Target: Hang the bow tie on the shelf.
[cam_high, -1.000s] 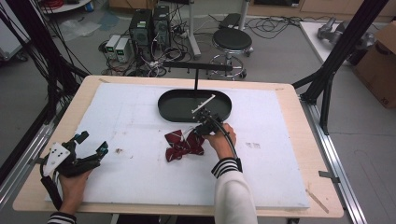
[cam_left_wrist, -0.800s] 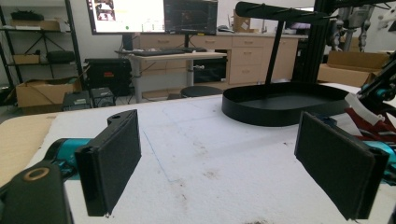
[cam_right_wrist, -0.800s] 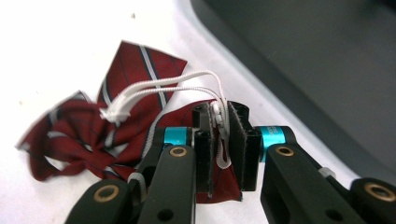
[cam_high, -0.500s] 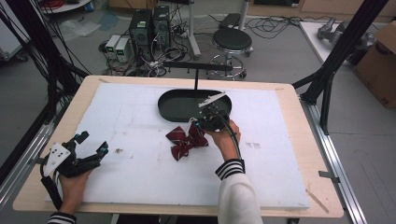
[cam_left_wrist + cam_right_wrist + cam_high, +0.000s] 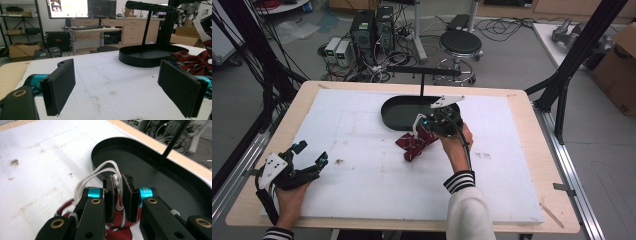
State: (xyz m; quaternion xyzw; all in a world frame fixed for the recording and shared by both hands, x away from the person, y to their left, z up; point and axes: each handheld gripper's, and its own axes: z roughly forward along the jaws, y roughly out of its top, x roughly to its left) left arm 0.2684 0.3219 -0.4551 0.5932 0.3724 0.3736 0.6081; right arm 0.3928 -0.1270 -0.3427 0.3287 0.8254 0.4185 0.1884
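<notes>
Bow tie (image 5: 414, 144) cord pinched by right gripper (image 5: 119, 195) (jaws closed); left gripper (image 5: 120, 87) wide open, empty.

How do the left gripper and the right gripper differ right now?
The left gripper has its jaws wide apart with nothing between them; the right gripper is shut on the white cord of a red bow tie. The left gripper sits low at the near left edge of the white mat; the right gripper is beside the black tray. Both have black pads.

Bow tie (image 5: 414, 143) just before tray (image 5: 392, 116), mid-table (image 5: 522, 165).
</notes>
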